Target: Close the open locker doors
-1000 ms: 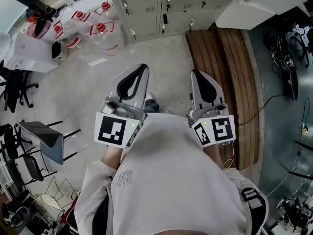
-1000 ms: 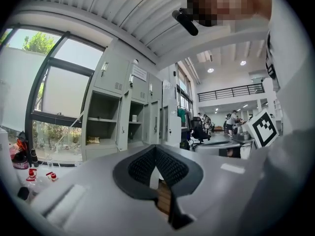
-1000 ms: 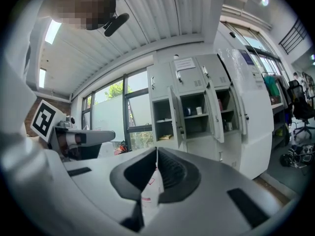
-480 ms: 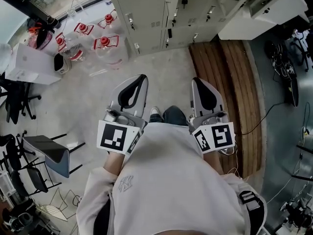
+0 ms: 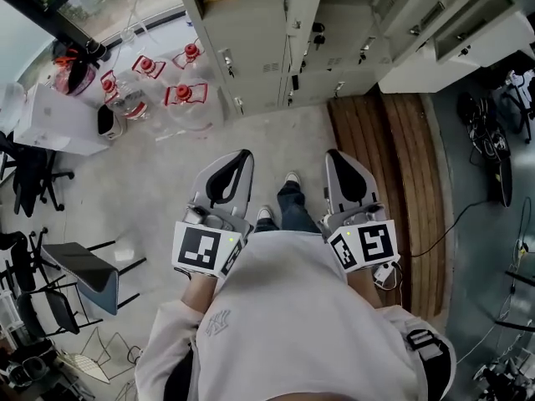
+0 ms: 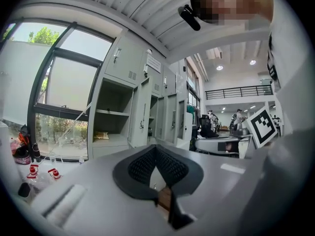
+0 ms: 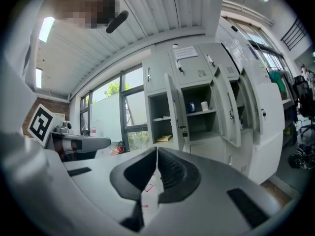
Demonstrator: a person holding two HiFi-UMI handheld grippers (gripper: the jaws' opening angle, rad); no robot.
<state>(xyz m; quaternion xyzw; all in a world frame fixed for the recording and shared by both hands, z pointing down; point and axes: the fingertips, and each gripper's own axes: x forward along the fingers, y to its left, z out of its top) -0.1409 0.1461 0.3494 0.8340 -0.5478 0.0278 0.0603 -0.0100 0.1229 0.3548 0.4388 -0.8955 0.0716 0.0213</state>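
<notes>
Left gripper (image 5: 241, 155) and right gripper (image 5: 336, 155), jaws together and empty, point at the far lockers (image 5: 251, 23), presumably to push open doors (image 7: 229, 113) shut.

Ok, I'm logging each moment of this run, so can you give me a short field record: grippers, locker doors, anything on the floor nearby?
left gripper: jaws together, nothing between them
right gripper: jaws together, nothing between them
lockers: ahead of both grippers, touched by neither
open doors: several stand open, showing shelves
shelf contents: a white cup in one open compartment
floor: water bottles with red caps, left of the lockers
task state: doors not yet closed
</notes>
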